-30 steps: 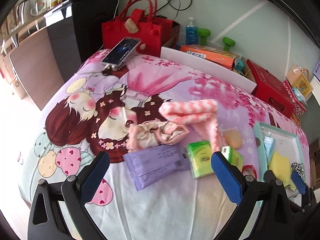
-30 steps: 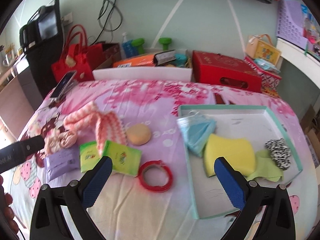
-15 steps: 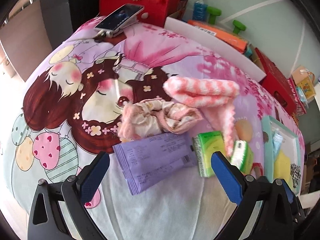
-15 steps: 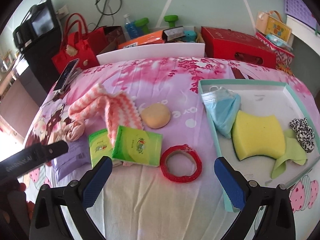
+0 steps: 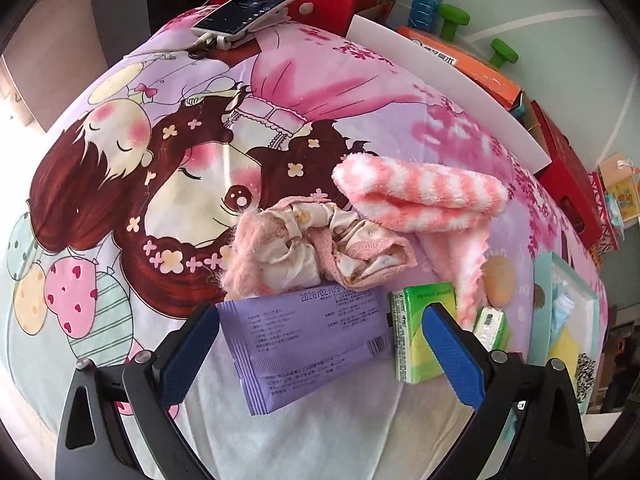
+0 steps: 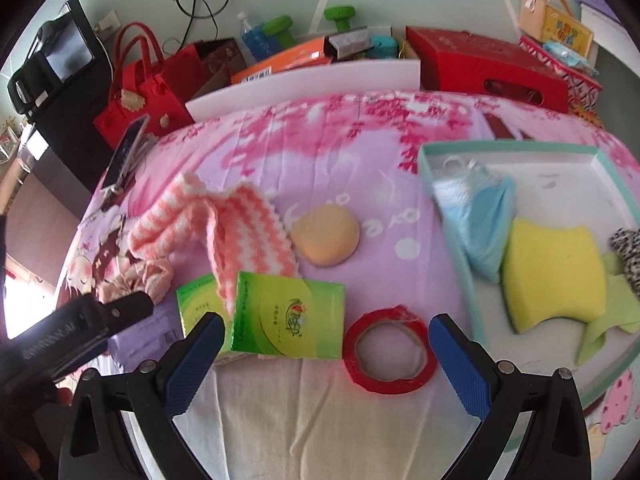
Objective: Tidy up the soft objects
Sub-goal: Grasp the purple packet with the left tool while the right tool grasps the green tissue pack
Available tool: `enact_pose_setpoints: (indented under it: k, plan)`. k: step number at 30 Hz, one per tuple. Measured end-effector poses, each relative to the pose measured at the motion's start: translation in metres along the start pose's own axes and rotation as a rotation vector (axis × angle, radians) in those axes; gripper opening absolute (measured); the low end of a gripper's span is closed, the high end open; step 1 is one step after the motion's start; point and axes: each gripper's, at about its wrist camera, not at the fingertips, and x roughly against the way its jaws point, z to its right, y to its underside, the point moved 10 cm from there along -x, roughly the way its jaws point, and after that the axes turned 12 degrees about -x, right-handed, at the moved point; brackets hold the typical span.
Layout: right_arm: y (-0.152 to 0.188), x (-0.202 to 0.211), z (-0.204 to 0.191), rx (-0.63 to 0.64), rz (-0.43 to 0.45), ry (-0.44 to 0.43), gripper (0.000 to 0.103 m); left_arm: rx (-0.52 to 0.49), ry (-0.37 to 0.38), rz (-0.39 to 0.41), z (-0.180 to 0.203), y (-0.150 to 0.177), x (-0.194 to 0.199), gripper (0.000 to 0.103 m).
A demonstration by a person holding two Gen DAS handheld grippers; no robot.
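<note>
The left claw (image 5: 320,344) is spread wide and holds nothing, its blue pads on either side of a purple wipes packet (image 5: 308,340) that lies flat on the cartoon-printed bedsheet (image 5: 120,184). Just beyond the packet sits a crumpled pink cloth (image 5: 312,248), touching the packet's far edge, and beside that a pink-and-white striped towel (image 5: 420,196) trails down over two green tissue packs (image 5: 420,332). The right claw (image 6: 326,356) is also wide open and empty, hovering above the near edge of the sheet with one green tissue pack (image 6: 288,316) and a red tape roll (image 6: 390,350) between its fingers. A round tan sponge (image 6: 325,241) rests near the towel's end. To the right, a teal-rimmed tray (image 6: 448,216) holds a blue face mask (image 6: 480,220), a yellow sponge (image 6: 554,280), a light green cloth (image 6: 608,316) and a black-and-white scrunchie (image 6: 628,248).
</note>
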Motion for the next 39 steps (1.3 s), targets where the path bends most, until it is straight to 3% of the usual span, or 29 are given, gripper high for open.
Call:
enact_pose_setpoints:
  k: [9,16,21,25,32,34,37,39]
  plan:
    - [0.008,-0.01,-0.003,0.012,-0.025,-0.017,0.103,0.012,-0.047,-0.053,-0.006,0.007,-0.013,0.101]
    - [0.009,-0.011,-0.001,0.002,-0.037,-0.028,0.103,0.086,0.021,-0.073,-0.008,0.014,-0.017,0.101]
    - [0.011,-0.011,-0.005,0.009,-0.041,-0.039,0.103,0.133,0.005,-0.067,-0.019,0.017,-0.013,0.101]
    - [0.013,-0.014,-0.007,0.007,-0.052,-0.046,0.103,0.168,0.055,-0.064,-0.018,0.021,-0.011,0.083]
    - [0.015,-0.016,-0.013,-0.003,-0.064,-0.109,0.103,0.204,0.136,-0.071,-0.01,0.022,-0.013,0.075]
    - [0.015,-0.016,-0.016,-0.006,-0.067,-0.131,0.103,0.221,0.135,-0.07,-0.013,0.023,-0.012,0.063]
    - [0.014,-0.018,-0.017,-0.014,-0.062,-0.141,0.102,0.248,0.149,-0.063,-0.02,0.025,-0.008,0.057]
    - [0.014,-0.018,-0.016,-0.022,-0.063,-0.142,0.094,0.26,0.155,-0.056,-0.023,0.026,-0.006,0.053]
